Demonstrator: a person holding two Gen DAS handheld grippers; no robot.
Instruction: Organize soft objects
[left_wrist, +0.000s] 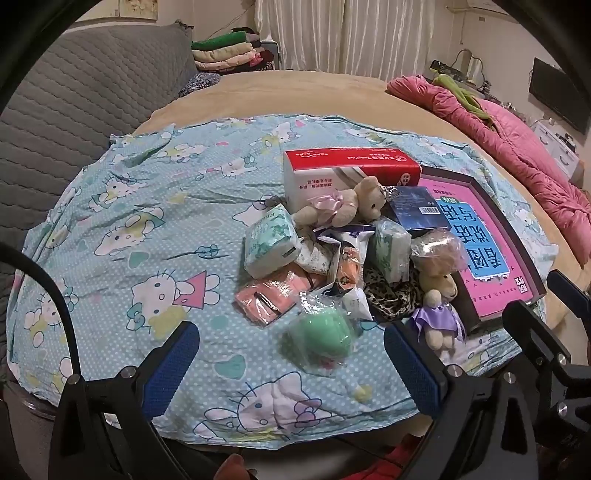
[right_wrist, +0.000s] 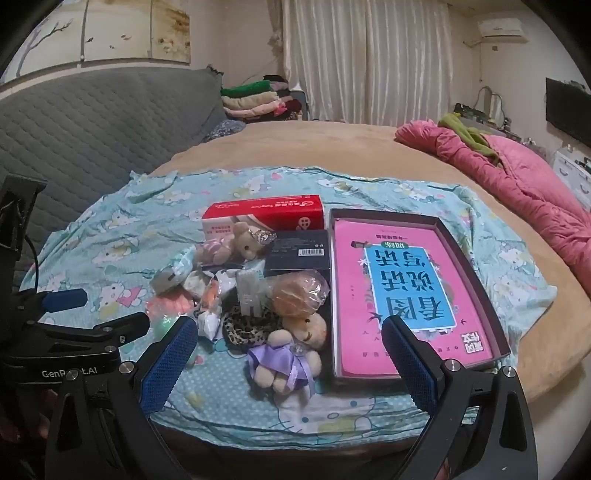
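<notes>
Both tools hang released over the near edge of a blue cartoon-cat sheet (left_wrist: 155, 206). The left gripper (left_wrist: 291, 354) stands wide apart with nothing clamped; a bagged green ball (left_wrist: 319, 338) lies on the sheet between its blue pads (left_wrist: 173, 363). The right gripper (right_wrist: 291, 350) gapes likewise, at lower centre of its frame, framing a teddy in a purple dress (right_wrist: 286, 363). The soft pile sits mid-frame: tissue packs (left_wrist: 271, 243), a leopard-print cloth (left_wrist: 391, 295), a pink-bowed teddy (left_wrist: 343, 206). Right of it lies a dark tray (right_wrist: 476, 266) holding a pink book (right_wrist: 402, 291).
</notes>
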